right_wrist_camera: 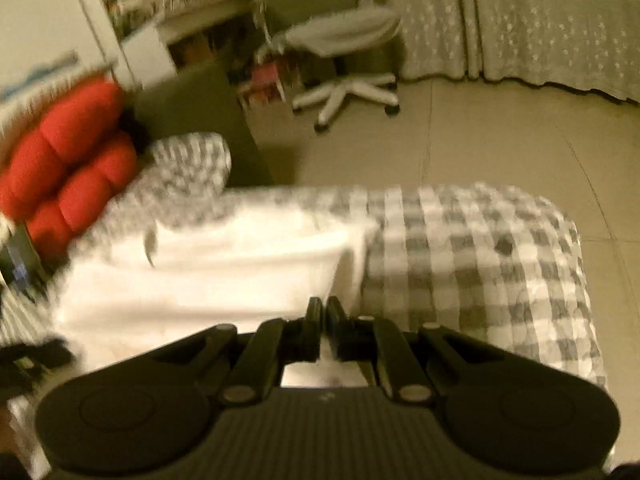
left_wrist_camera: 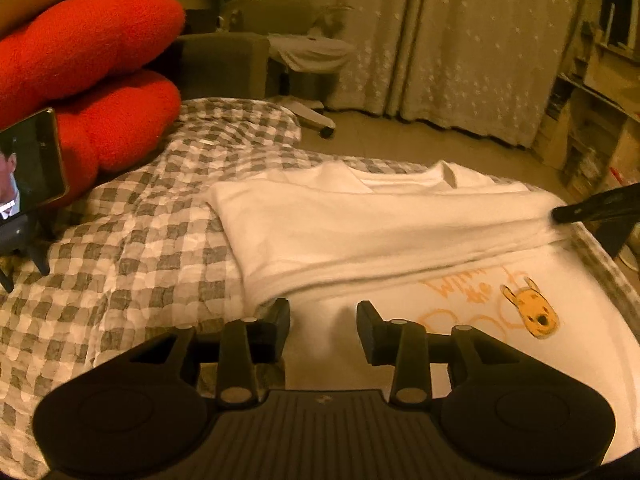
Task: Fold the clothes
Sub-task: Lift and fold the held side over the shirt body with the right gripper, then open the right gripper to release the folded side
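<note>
White tee (left_wrist_camera: 360,232), just one, lies long-ways left-right; left gripper (left_wrist_camera: 323,320) open, right gripper (right_wrist_camera: 325,320) pinching its edge.

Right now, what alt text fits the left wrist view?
An open left hand-held gripper hovers over a partly folded white T-shirt with a yellow bear print, spread on a grey checked bedspread; a red cushion lies beyond.

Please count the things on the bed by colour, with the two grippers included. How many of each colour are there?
White: 1, the T-shirt
Red: 1, the plush cushion
Grey-and-white check: 1, the bed cover
Black: 3, the left gripper, the right gripper, the phone
Total: 6
</note>
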The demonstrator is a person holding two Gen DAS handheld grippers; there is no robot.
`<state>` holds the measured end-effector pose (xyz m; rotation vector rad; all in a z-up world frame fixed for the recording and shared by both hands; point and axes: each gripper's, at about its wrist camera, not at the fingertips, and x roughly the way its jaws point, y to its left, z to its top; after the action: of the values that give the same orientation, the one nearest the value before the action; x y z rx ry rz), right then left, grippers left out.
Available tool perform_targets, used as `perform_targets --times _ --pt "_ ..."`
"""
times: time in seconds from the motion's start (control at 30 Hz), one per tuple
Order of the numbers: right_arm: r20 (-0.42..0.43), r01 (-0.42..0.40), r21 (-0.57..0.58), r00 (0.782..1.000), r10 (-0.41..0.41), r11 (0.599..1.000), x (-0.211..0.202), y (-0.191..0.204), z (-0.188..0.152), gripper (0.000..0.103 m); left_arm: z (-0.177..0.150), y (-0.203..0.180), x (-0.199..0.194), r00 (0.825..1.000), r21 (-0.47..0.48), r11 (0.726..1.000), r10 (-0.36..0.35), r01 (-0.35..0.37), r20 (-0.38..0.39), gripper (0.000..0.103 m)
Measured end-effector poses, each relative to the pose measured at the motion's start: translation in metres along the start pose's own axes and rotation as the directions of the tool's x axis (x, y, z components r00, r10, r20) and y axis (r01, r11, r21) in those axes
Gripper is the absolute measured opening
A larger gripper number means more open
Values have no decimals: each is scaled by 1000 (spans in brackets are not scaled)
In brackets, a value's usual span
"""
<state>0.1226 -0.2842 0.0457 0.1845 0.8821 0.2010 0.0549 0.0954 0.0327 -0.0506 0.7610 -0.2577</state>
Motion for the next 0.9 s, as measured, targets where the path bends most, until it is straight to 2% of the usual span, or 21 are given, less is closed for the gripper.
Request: perform_targets --times 0.17,0.3,0.4,0.5,0.6,0.7,0.77,0.9 --pt "41 -69 20 997 68 997 -17 -3 6 6 7 23 -27 998 -71 996 -61 61 3 37" --pt "-1 -17 -21 1000 17 1000 -12 -3 2 6 14 45 -43 998 -160 986 -39 47 56 37" --pt "-19 -11 -16 1000 10 1000 -5 -6 -2 7 13 56 -34 999 -222 975 -10 20 44 37" --pt "18 -34 -17 999 34 999 -16 -4 1 7 11 59 -23 999 -255 967 23 -16 23 37" --pt "25 -27 -27 999 28 999 -21 -6 3 7 13 63 -15 999 -308 951 24 -13 33 37" --pt "-31 26 -45 999 -27 999 -7 -11 -4 7 13 65 -4 999 -353 936 29 -14 39 37" --pt "-33 22 -38 999 -24 999 -3 -13 -6 8 13 66 3 999 -379 925 33 -15 42 37" --pt "-28 9 -68 1000 -11 998 -7 -6 -6 12 16 63 4 997 -382 924 47 -20 62 36"
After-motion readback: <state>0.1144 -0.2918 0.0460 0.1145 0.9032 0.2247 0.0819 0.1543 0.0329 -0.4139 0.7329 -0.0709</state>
